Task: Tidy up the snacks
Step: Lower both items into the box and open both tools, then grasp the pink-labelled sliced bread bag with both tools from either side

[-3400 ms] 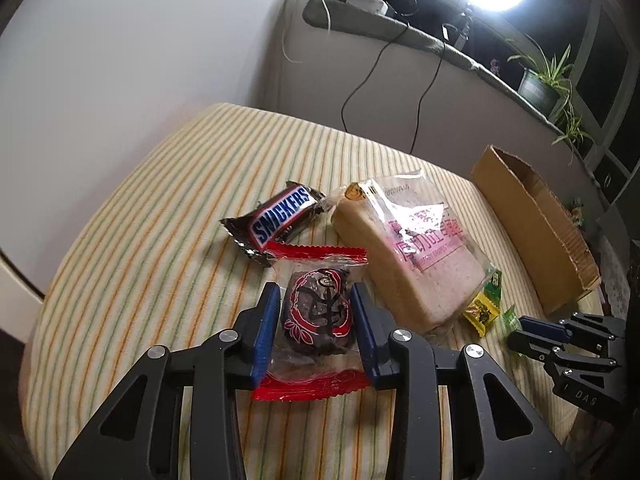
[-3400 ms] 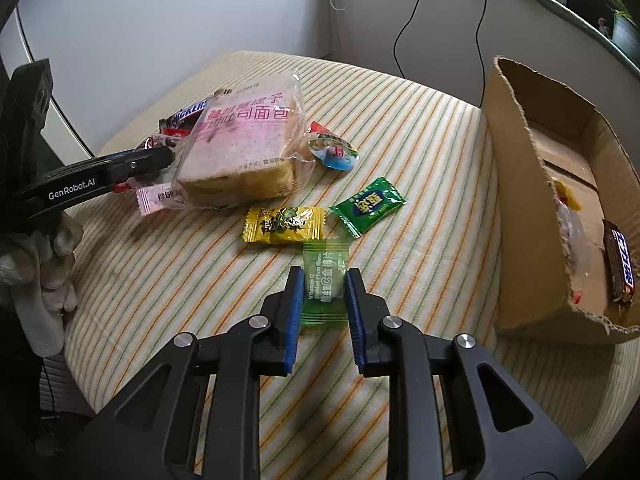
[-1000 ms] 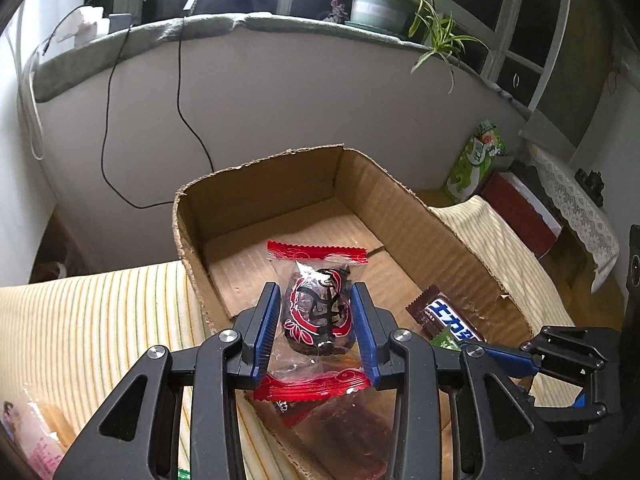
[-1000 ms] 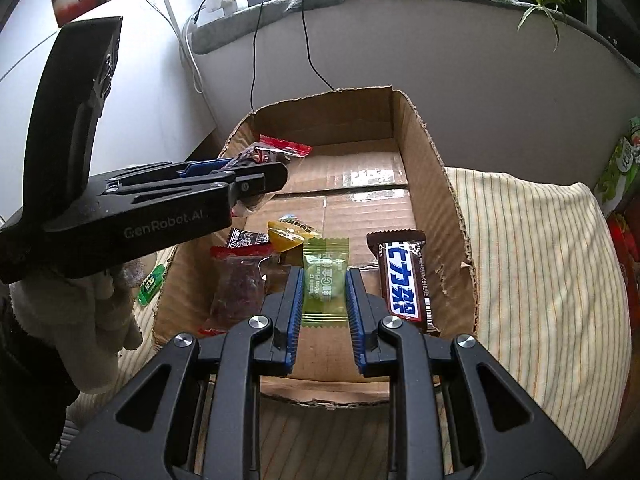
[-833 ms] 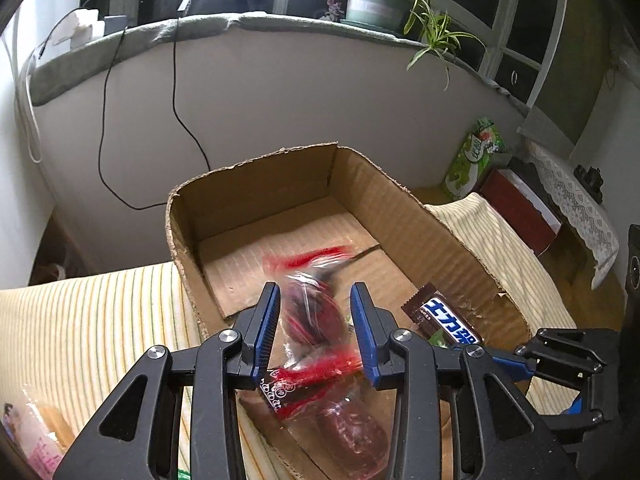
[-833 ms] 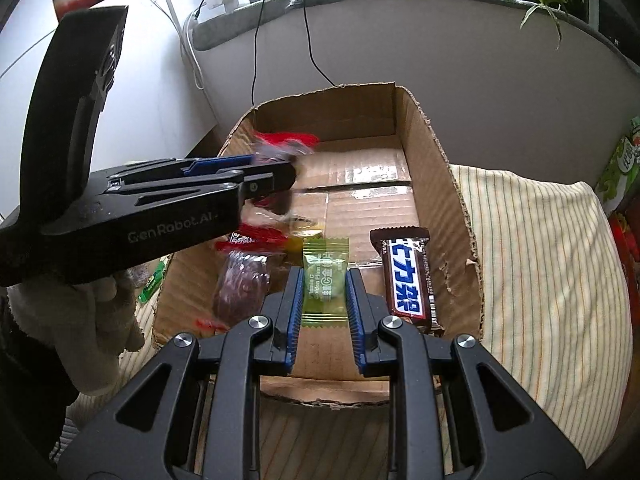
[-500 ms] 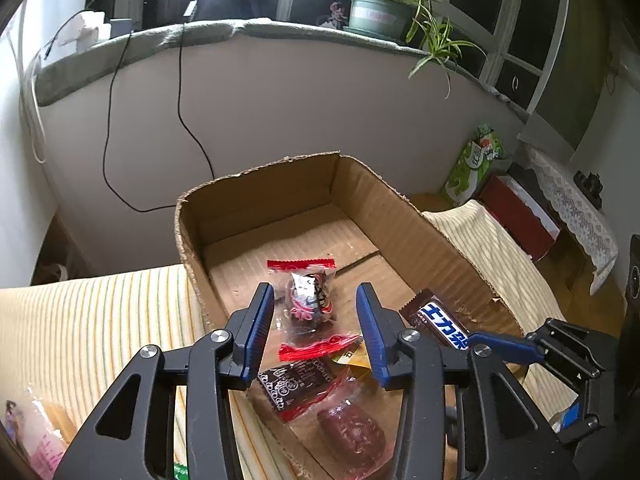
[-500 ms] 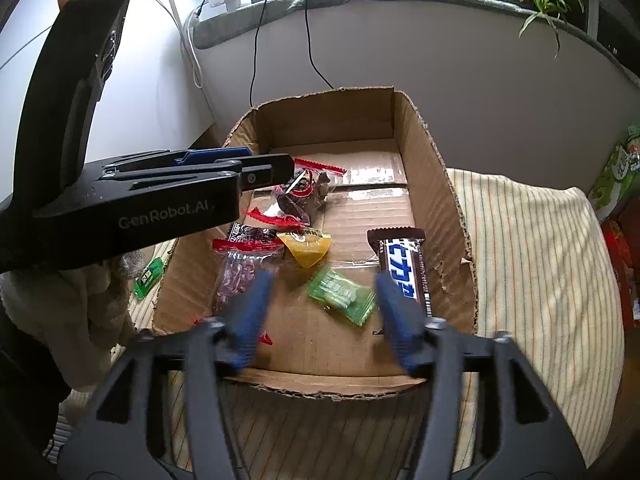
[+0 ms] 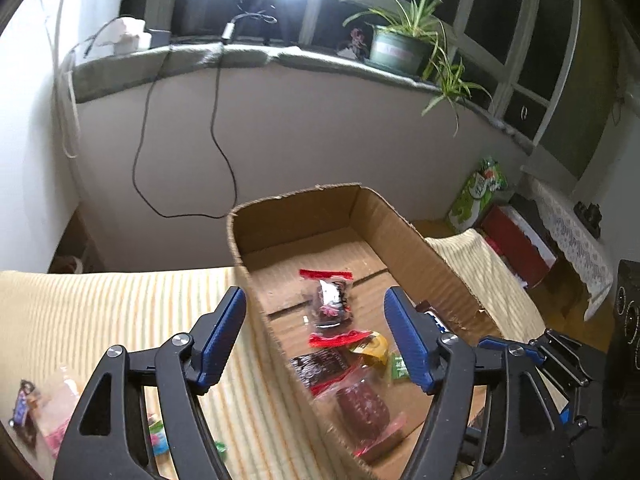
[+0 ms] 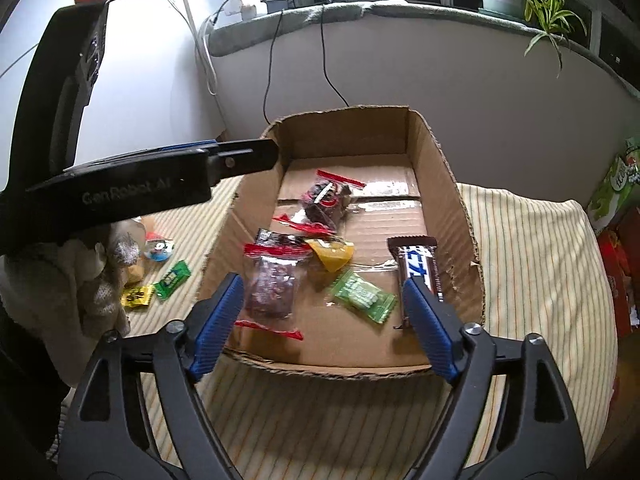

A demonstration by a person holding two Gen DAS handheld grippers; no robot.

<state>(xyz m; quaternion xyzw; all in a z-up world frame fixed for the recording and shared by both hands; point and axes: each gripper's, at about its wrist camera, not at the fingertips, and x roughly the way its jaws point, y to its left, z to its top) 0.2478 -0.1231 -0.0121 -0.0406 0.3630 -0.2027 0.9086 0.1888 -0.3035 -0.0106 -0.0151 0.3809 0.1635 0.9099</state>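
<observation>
Off to the left on the striped cloth-covered surface (image 10: pixel 532 248), a small yellow candy packet (image 10: pixel 138 295) and a green one (image 10: pixel 173 279) lie just beside each other, near the gloved hand holding the left gripper (image 9: pixel 316 338). That gripper hangs over the near left wall of the open brown cardboard box (image 10: pixel 444 168), its blue-padded fingers spread wide with nothing between them. Inside the box, a clear red-edged packet with a dark snack (image 10: pixel 326 200) lies toward the back. Nearer the front sit a second red-edged clear packet with a brownish snack (image 10: pixel 274 286), a yellow wrapper (image 10: pixel 332 254), a pale green candy sachet (image 10: pixel 362 296), and, along the right wall, a dark brown chocolate bar with blue lettering (image 10: pixel 420 268). The right gripper (image 10: pixel 324 322) hovers at the box's front edge, fingers likewise spread apart and holding nothing.
</observation>
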